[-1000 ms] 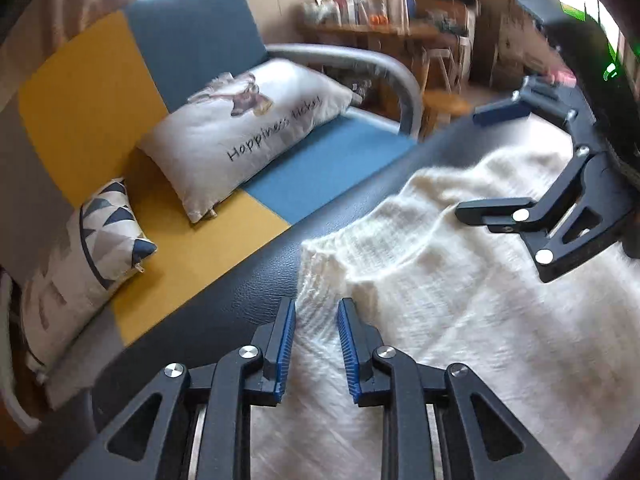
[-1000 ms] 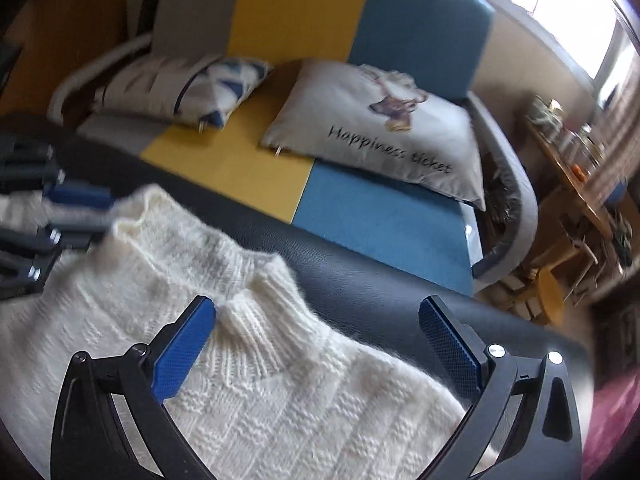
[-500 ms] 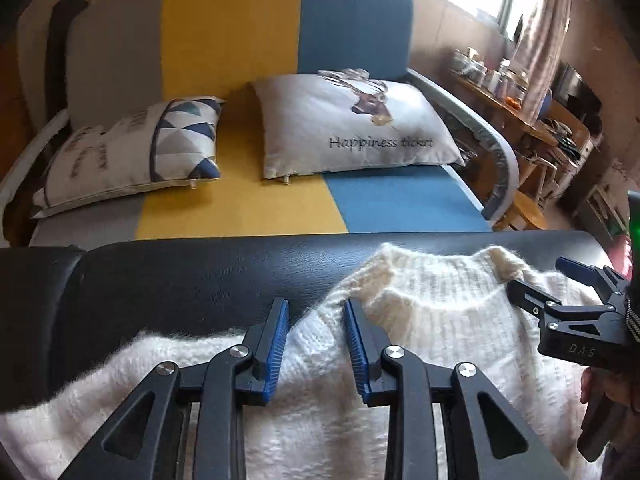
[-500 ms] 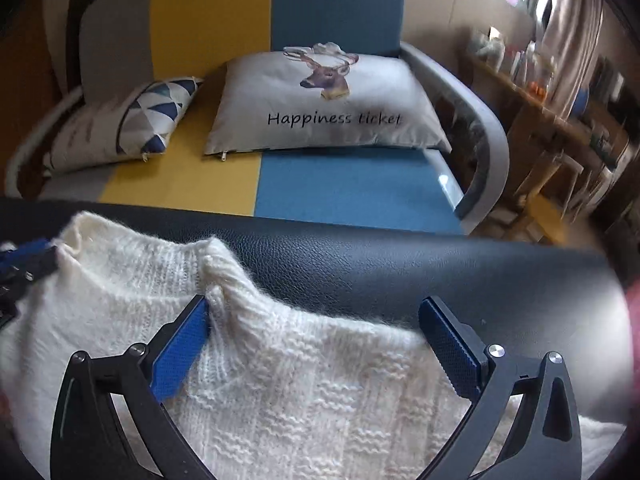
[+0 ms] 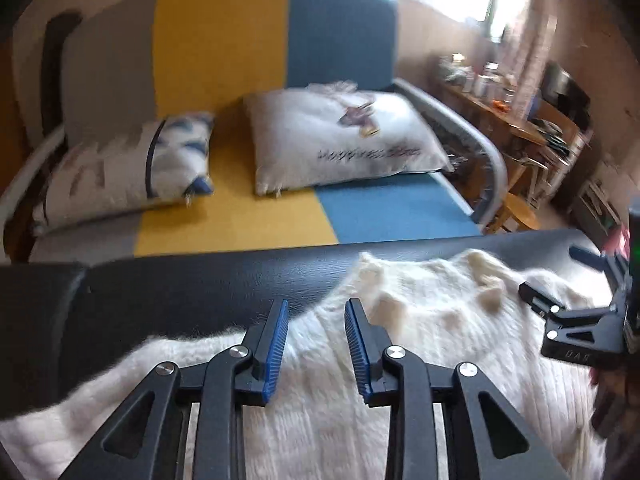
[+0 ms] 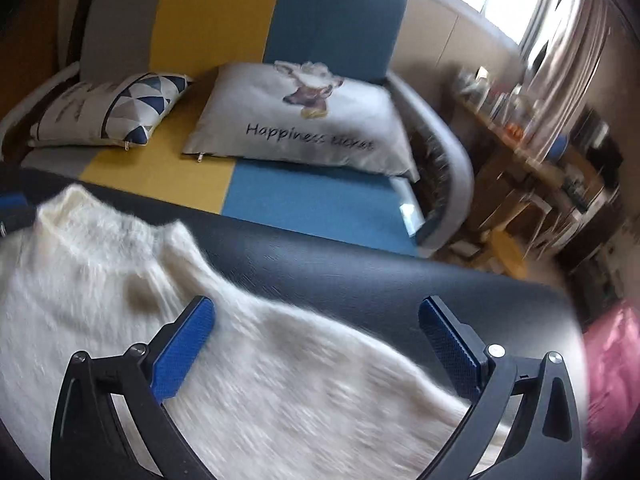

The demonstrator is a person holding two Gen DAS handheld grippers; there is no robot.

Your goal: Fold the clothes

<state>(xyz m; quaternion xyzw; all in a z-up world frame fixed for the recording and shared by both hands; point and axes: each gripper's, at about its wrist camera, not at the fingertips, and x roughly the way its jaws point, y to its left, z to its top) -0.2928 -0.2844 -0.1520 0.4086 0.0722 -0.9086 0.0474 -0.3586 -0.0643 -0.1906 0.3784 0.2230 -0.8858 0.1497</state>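
A cream knitted sweater [image 5: 420, 344] lies spread on a black padded table [image 5: 192, 292], its collar [image 5: 476, 264] toward the far edge. My left gripper [image 5: 316, 320] hovers low over the sweater's left shoulder edge, slightly open, with nothing clamped between its blue pads. In the right wrist view the sweater [image 6: 260, 380] fills the lower left, with the collar [image 6: 76, 204] far left. My right gripper [image 6: 316, 328] is wide open over the sweater's right shoulder slope. It also shows at the right edge of the left wrist view as the right gripper [image 5: 554, 274]. The left gripper's tip [image 6: 12, 210] peeks in at far left.
Beyond the table stands a grey, yellow and blue sofa [image 6: 312, 204] with a deer cushion [image 6: 304, 116] and a triangle-print cushion [image 6: 108, 108]. A cluttered wooden shelf [image 6: 560, 160] is at the right. Something pink [image 6: 612, 368] sits past the table's right end.
The right gripper has moved right along the sweater, so the collar now lies far to its left. The left gripper shifted slightly. Neither gripper's opening changed.
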